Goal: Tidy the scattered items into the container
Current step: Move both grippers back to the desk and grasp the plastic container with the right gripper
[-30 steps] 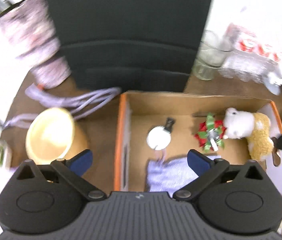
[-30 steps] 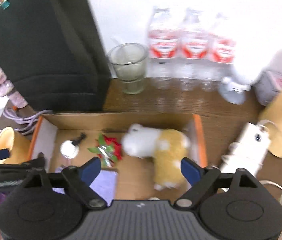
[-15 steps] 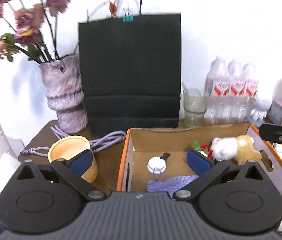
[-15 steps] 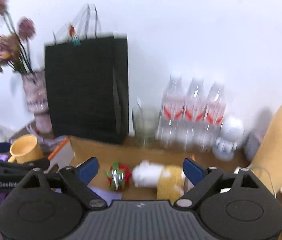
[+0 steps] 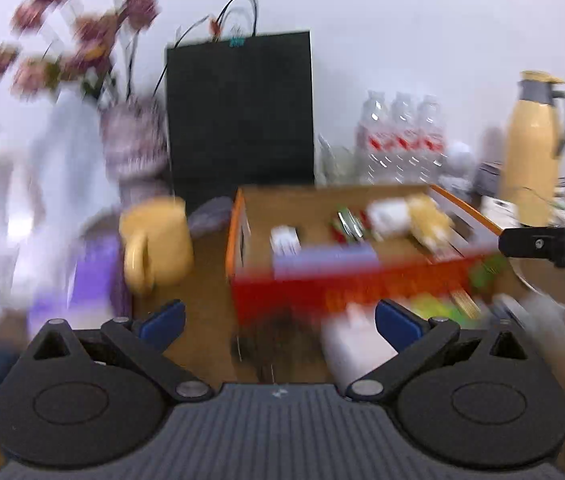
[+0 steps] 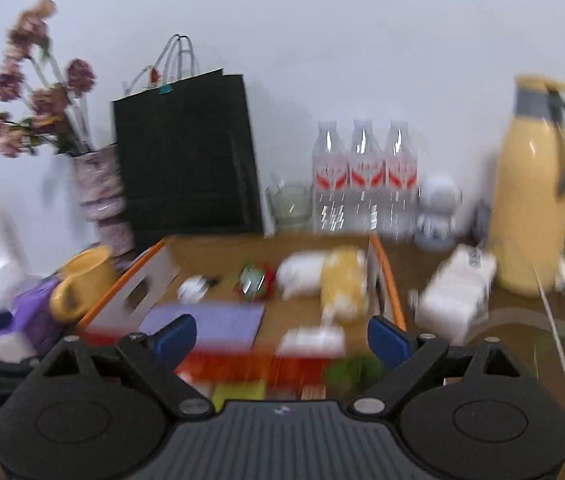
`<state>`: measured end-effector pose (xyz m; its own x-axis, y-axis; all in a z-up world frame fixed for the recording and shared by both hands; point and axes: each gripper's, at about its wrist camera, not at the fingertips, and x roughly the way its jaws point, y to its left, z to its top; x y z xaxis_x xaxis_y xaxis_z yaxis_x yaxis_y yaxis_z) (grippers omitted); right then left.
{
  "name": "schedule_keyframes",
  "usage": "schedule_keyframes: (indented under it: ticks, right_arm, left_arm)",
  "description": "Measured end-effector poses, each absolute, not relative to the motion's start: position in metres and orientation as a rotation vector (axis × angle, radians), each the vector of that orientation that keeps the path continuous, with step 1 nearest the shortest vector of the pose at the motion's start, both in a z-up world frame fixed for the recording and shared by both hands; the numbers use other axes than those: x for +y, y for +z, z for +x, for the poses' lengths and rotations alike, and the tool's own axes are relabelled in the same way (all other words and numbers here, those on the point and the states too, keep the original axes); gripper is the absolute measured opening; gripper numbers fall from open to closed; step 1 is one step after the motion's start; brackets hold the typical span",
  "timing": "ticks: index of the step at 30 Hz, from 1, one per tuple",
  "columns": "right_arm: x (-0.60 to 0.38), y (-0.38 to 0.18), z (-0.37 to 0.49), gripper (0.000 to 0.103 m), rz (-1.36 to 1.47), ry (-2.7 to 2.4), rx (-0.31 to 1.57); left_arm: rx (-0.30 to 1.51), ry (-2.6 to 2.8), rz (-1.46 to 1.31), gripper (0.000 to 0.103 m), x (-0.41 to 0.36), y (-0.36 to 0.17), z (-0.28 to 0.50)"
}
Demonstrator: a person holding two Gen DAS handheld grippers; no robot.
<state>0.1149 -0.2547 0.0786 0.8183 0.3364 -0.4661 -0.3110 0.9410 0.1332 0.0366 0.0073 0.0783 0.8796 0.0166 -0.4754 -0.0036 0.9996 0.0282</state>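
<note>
An open cardboard box (image 5: pixel 238 232) with orange edges stands on the wooden table; it also shows in the right wrist view (image 6: pixel 138 284). Inside lie a white and yellow plush toy (image 6: pixel 322 276), a red and green bow (image 6: pixel 254 280), a small white round item (image 6: pixel 192 288) and a purple cloth (image 6: pixel 218 320). My left gripper (image 5: pixel 280 322) is open and empty, in front of the box. My right gripper (image 6: pixel 280 334) is open and empty, above the box's near edge. Both views are blurred.
A yellow mug (image 5: pixel 156 236), a vase of dried flowers (image 5: pixel 134 140) and a black paper bag (image 5: pixel 240 108) stand left and behind. Water bottles (image 6: pixel 364 176), a glass (image 6: pixel 290 208), a yellow thermos (image 6: pixel 534 208) and a white adapter (image 6: pixel 458 296) are on the right.
Both grippers have pulled back and up from the box, so the box's red near side and more of the table now show. Both stay open and empty.
</note>
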Motion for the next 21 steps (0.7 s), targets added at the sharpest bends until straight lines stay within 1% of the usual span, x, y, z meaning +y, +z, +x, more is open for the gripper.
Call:
schedule_keyframes:
  ticks: [4,8,14,18,21]
  right_arm:
    - [-0.290,0.052,0.033,0.092,0.054,0.349,0.496]
    - [-0.312,0.037,-0.024,0.093,0.011,0.317,0.462]
    - [-0.303,0.041,-0.022,0.093,0.024,0.344,0.482]
    - [-0.262,0.040,0.003,0.093,-0.043,0.418,0.518]
    - [-0.221,0.033,0.027,0.093,-0.112,0.471,0.527]
  left_arm:
    - [0.548,0.021,0.030,0.103,0.016,0.047,-0.038]
    - [0.587,-0.031,0.026,0.103,0.025,0.034,-0.070]
    - [0.572,-0.006,0.051,0.103,0.034,0.038,-0.045]
    - [0.584,-0.037,-0.007,0.103,0.043,0.041,-0.017]
    - [0.569,-0.038,0.035,0.103,0.046,0.042,0.005]
